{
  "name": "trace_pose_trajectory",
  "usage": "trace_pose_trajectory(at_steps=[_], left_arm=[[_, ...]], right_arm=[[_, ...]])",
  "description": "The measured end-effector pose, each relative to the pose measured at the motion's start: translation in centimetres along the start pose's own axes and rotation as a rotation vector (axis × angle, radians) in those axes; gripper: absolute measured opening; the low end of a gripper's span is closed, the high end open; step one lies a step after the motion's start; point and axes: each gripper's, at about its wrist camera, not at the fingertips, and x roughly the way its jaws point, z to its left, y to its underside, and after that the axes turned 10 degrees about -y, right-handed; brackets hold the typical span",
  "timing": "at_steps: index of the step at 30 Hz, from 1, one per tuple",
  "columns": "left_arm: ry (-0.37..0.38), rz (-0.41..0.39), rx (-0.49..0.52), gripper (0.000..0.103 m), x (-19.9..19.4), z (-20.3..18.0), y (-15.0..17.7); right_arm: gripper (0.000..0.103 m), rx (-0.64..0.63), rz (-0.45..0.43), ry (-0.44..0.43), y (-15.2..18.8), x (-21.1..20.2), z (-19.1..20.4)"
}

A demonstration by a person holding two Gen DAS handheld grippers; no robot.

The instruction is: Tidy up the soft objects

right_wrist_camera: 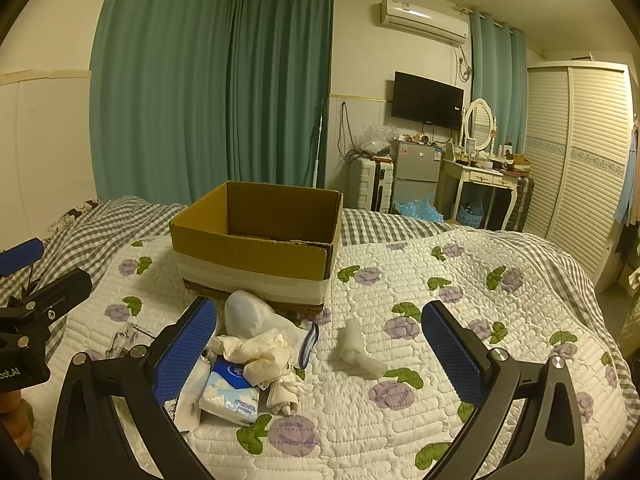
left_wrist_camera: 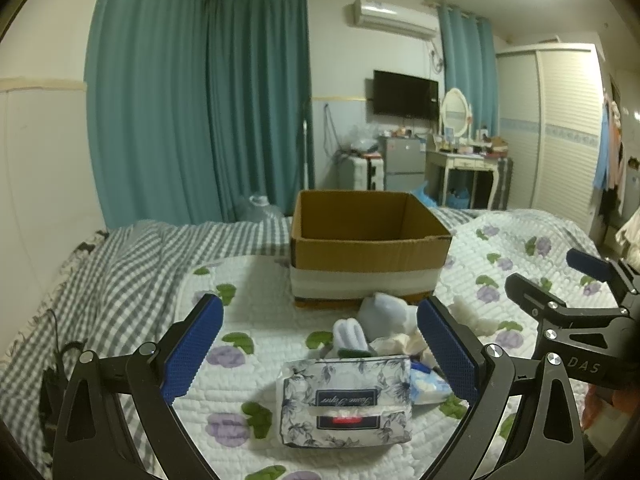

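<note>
A pile of soft things lies on the flowered quilt in front of an open cardboard box [left_wrist_camera: 368,240] [right_wrist_camera: 256,240]. In the left wrist view a floral tissue pouch [left_wrist_camera: 346,404] sits nearest, between the wide-apart fingers of my left gripper [left_wrist_camera: 320,332], which is open and holds nothing. Behind the pouch lie white socks [left_wrist_camera: 350,336] and a pale blue sock [left_wrist_camera: 380,312]. My right gripper [right_wrist_camera: 320,332] is open over the quilt. Between its fingers lie a rolled white sock [right_wrist_camera: 358,350], cream cloth [right_wrist_camera: 260,354], a blue-and-white tissue pack [right_wrist_camera: 230,392] and a rounded white sock [right_wrist_camera: 246,314].
The bed carries a white quilt [right_wrist_camera: 460,360] with purple flowers over a grey checked sheet [left_wrist_camera: 120,260]. Teal curtains [left_wrist_camera: 200,100] hang behind the bed. A wardrobe [right_wrist_camera: 580,160], dressing table [right_wrist_camera: 484,176], small fridge [right_wrist_camera: 414,172] and suitcase [right_wrist_camera: 368,184] stand beyond the bed.
</note>
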Motion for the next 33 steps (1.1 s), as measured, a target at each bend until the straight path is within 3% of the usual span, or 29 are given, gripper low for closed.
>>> trace_pose_trajectory(at_steps=[33], left_arm=[[-0.007,0.018,0.003,0.1,0.31,0.13,0.14]], right_arm=[[0.103,-0.003,0.011,0.0,0.21,0.31,0.12]])
